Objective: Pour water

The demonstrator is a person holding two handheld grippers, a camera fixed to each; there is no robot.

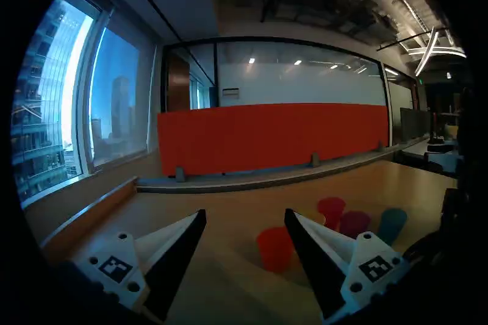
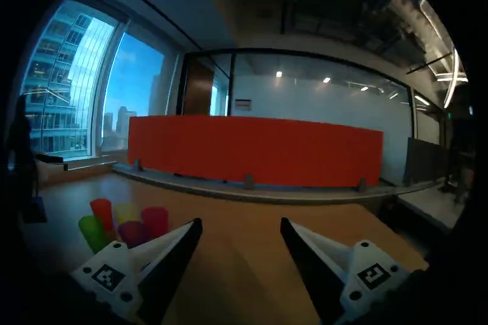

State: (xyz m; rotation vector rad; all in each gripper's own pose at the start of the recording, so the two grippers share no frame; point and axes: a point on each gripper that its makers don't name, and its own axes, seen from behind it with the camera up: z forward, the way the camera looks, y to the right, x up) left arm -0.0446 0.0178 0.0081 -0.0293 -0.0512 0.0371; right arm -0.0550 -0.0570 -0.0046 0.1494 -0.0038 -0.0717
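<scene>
The left tool (image 1: 244, 212) and right tool (image 2: 241, 221) both stand apart and empty over the desk (image 1: 238, 276), where the clustered coloured cups (image 1: 354, 222) look light, probably thin plastic, best pinched gently mid-wall.

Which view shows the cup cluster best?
Left gripper view: the cups sit larger, just beyond the open left tongs, though one finger covers part of the orange cup. The right gripper view has them smaller at left, bases behind a finger.

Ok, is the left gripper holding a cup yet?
No, the left gripper is open and empty; the orange cup stands on the table farther ahead.
</scene>
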